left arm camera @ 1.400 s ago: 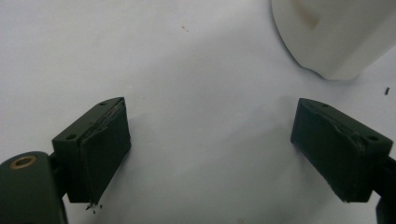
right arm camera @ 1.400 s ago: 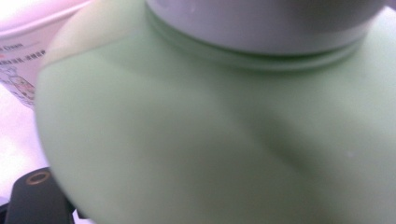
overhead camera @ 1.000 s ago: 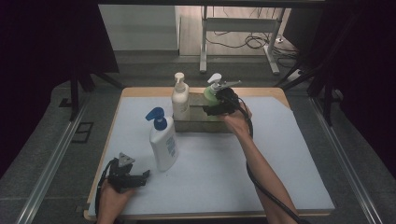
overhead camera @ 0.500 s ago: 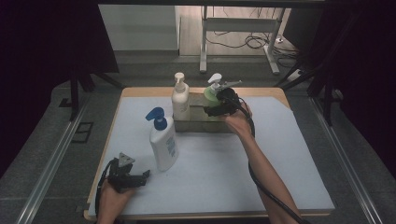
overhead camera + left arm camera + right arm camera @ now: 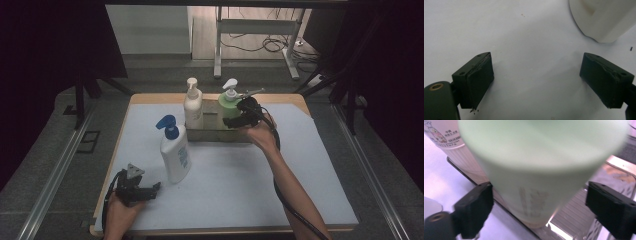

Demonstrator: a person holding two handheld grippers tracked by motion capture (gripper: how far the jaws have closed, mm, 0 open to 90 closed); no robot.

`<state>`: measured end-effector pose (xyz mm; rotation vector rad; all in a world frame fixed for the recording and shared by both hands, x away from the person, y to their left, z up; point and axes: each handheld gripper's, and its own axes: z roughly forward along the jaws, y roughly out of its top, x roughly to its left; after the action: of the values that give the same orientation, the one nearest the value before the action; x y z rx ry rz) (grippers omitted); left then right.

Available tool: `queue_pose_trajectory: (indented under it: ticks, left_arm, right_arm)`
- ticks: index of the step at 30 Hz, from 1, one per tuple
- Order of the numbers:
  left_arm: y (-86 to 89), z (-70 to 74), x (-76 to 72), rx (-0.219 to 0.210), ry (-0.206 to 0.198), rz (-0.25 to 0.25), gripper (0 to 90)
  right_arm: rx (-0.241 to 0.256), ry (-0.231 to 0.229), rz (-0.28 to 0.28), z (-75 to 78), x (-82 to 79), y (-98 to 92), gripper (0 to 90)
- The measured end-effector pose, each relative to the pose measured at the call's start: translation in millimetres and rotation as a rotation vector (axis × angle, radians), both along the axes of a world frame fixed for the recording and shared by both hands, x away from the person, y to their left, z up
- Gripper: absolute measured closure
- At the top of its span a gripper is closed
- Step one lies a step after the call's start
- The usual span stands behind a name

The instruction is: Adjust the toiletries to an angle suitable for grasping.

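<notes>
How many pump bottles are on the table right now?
3. The cream bottle and the green bottle stand in the tray at the back; the blue-pump bottle stands on the mat nearer the front left. None seems hidden.

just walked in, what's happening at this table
A person works with a gripper in each hand. The right gripper has its jaws open around a green bottle standing in a tray beside a cream bottle. The left gripper rests open on the table, near a blue-capped bottle.
</notes>
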<state>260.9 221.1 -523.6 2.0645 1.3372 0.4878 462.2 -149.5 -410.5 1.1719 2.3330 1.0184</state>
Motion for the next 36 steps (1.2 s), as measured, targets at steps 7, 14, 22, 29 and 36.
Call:
queue_pose_trajectory:
  ticks: [7, 14, 22, 29, 36]
  left_arm:
    - [-0.1, 0.0, 0.0, 0.001, -0.001, 0.0, 11.5]
    - [-0.1, 0.0, 0.0, 0.001, 0.0, 0.0, 11.5]
    - [-0.1, 0.0, 0.0, 0.001, 0.0, 0.0, 11.5]
    - [-0.1, 0.0, 0.1, 0.001, 0.0, 0.0, 11.5]
    - [0.0, 0.1, 0.1, 0.0, 0.001, 0.0, 11.5]
  right_arm:
    - [0.004, -0.013, 0.026, -1.1, -15.9, -13.5, 25.5]
    - [0.006, -0.027, 0.044, -2.3, -25.0, -23.1, 44.3]
    - [0.042, -0.027, 0.016, -5.7, -23.2, -36.9, 66.4]
    - [0.02, -0.034, -0.014, -9.9, -17.6, -40.3, 83.2]
    - [0.016, -0.033, -0.047, -20.3, -6.6, -43.5, 84.7]
